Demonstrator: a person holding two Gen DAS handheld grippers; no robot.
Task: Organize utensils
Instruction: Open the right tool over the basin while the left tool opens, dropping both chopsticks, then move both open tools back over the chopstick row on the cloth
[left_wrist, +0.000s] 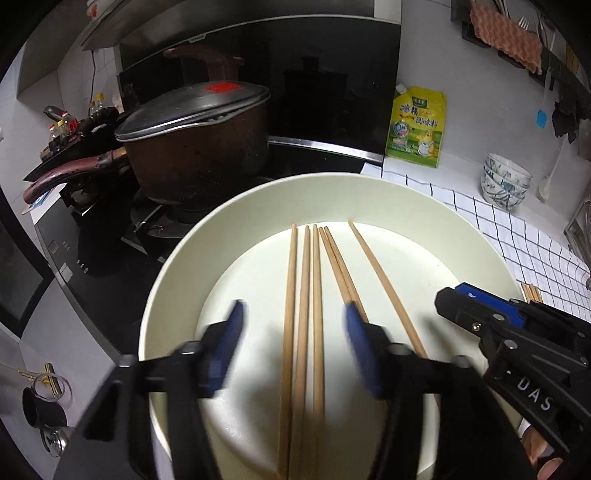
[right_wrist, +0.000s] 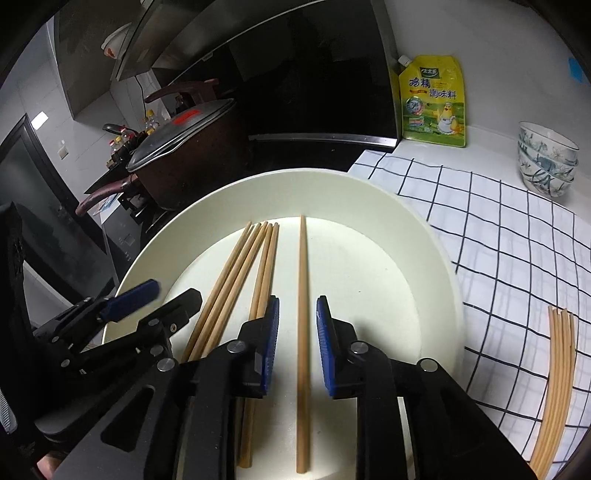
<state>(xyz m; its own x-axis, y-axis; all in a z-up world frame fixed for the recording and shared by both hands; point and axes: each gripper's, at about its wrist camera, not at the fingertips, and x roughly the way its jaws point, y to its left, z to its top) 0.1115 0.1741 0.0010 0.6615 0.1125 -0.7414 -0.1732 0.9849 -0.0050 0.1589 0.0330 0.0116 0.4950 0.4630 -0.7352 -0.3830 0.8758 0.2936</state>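
Wooden chopsticks (left_wrist: 301, 332) on plate (left_wrist: 177, 266) lie between both grippers' parted, empty fingers (right_wrist: 271, 343).

A home kitchen. A worn brown pot (left_wrist: 195, 155) with a lid sits on a black gas stove (left_wrist: 147, 225) at the left, under a dark range hood (left_wrist: 258, 74). To the right runs a white counter with a checked cloth (right_wrist: 498, 240), a yellow seasoning pouch (right_wrist: 434, 101) against the wall, stacked patterned bowls (right_wrist: 546, 158), and condiment bottles (left_wrist: 62, 129) far left.
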